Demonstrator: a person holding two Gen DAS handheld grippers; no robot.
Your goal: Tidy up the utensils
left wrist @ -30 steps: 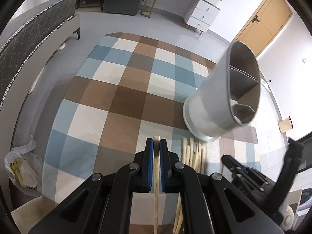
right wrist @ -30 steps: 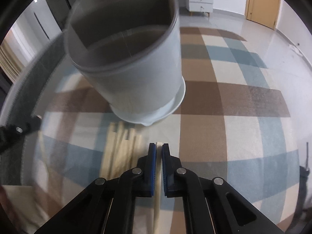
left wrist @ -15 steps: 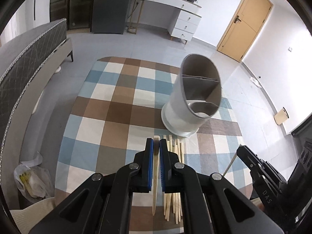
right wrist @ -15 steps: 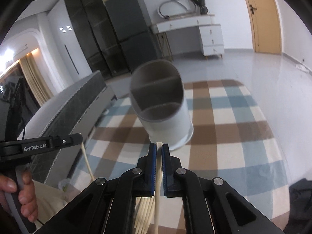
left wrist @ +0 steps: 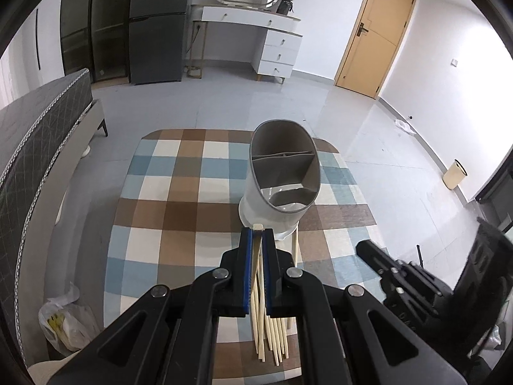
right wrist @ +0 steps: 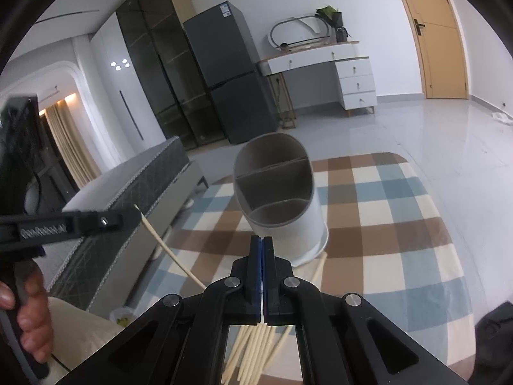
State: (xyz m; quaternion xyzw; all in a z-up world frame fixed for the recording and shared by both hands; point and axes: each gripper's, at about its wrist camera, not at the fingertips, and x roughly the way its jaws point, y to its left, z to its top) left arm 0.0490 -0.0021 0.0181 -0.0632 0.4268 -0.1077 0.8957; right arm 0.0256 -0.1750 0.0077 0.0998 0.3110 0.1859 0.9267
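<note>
Left gripper [left wrist: 257, 229] pinches one chopstick [right wrist: 166, 248]; right gripper [right wrist: 262, 240] pressed together, nothing between. Holder [left wrist: 275, 205] mid-table; loose chopsticks [left wrist: 272, 337] at near edge. Far table [left wrist: 179, 147] bare.

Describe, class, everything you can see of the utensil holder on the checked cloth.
The utensil holder is an oval tub, white outside and grey inside, apparently plastic. Partition walls split it into compartments, all empty. It stands upright on a wider white base on the checked cloth. Loose chopsticks lie in front of it, some reaching its base; whether they touch is unclear. Neither gripper touches it.
</note>
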